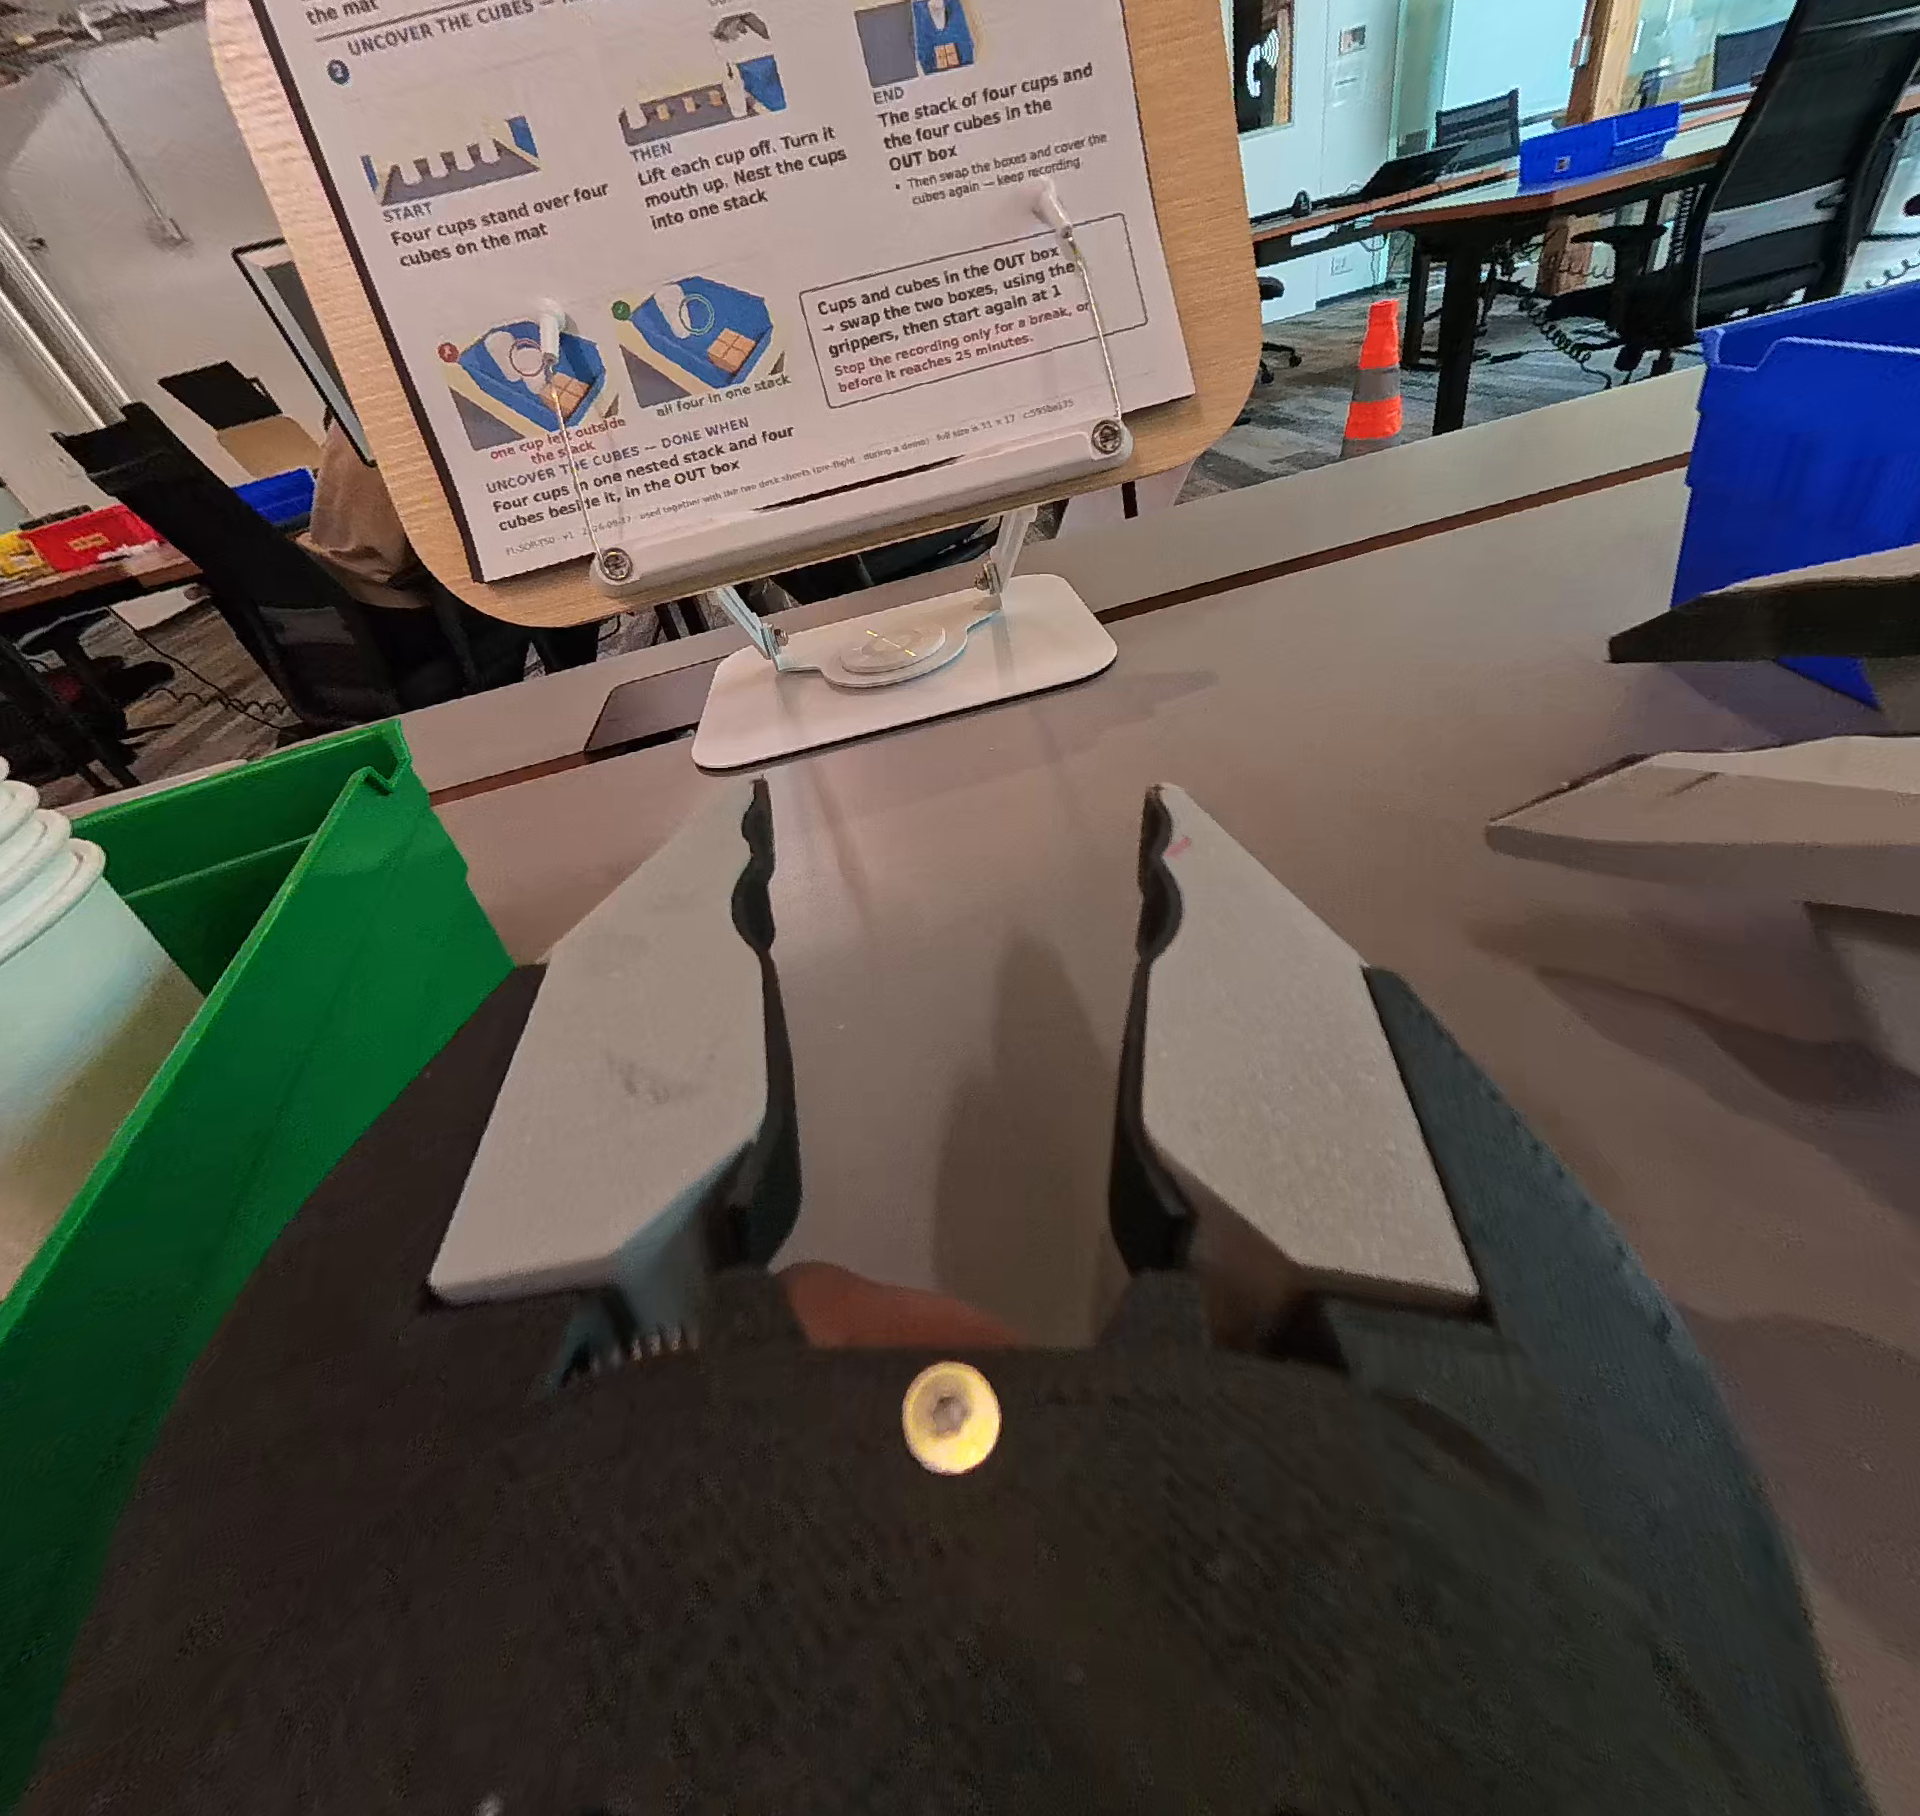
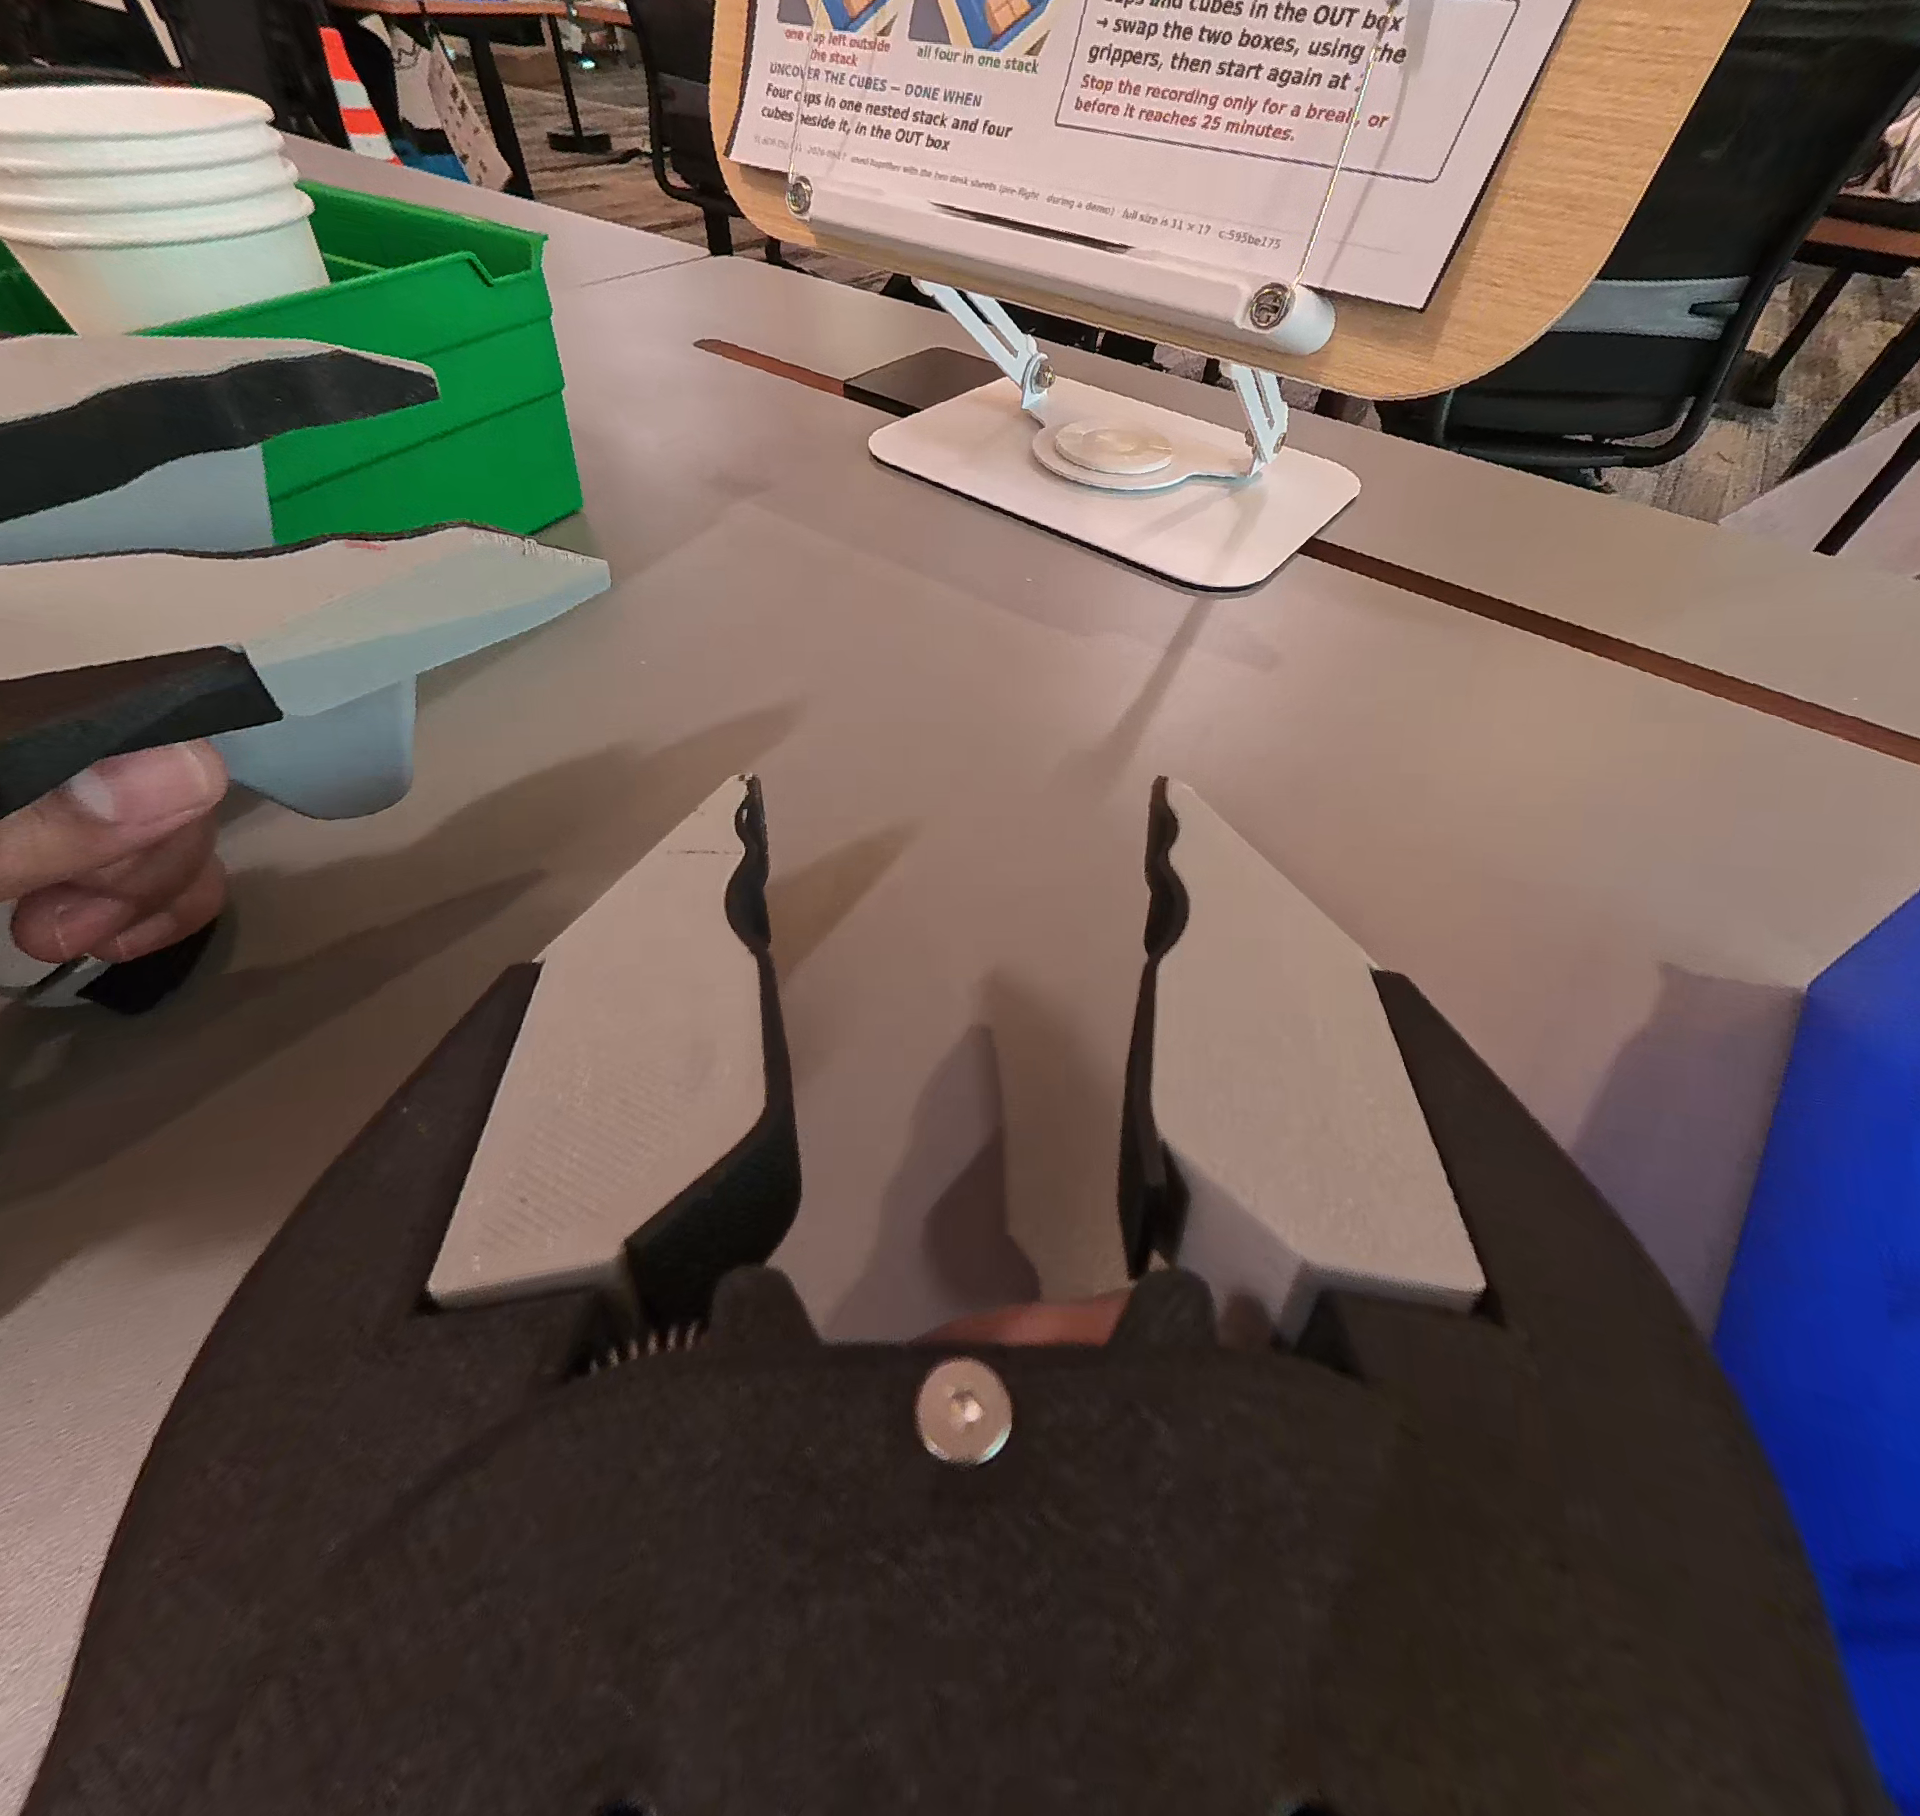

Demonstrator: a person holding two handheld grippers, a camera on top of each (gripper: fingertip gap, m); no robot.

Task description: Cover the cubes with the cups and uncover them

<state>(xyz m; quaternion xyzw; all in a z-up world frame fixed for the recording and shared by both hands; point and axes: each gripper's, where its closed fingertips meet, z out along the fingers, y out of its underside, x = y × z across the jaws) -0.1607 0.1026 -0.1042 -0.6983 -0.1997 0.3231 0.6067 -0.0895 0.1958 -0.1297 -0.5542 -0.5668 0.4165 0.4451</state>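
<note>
Left of the left gripper (image 1: 956,800), nested white cups (image 2: 156,197) are seen in the green bin (image 2: 436,332); both it and the right gripper (image 2: 956,795) are spread, empty. Cups should be gripped squarely; cubes are unseen.

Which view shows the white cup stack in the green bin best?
The right wrist view: the white cup stack shows its nested rims and upper body, standing in the green bin behind the open left gripper. The left wrist view catches only a sliver of the stack cut off at the frame's left edge.
</note>
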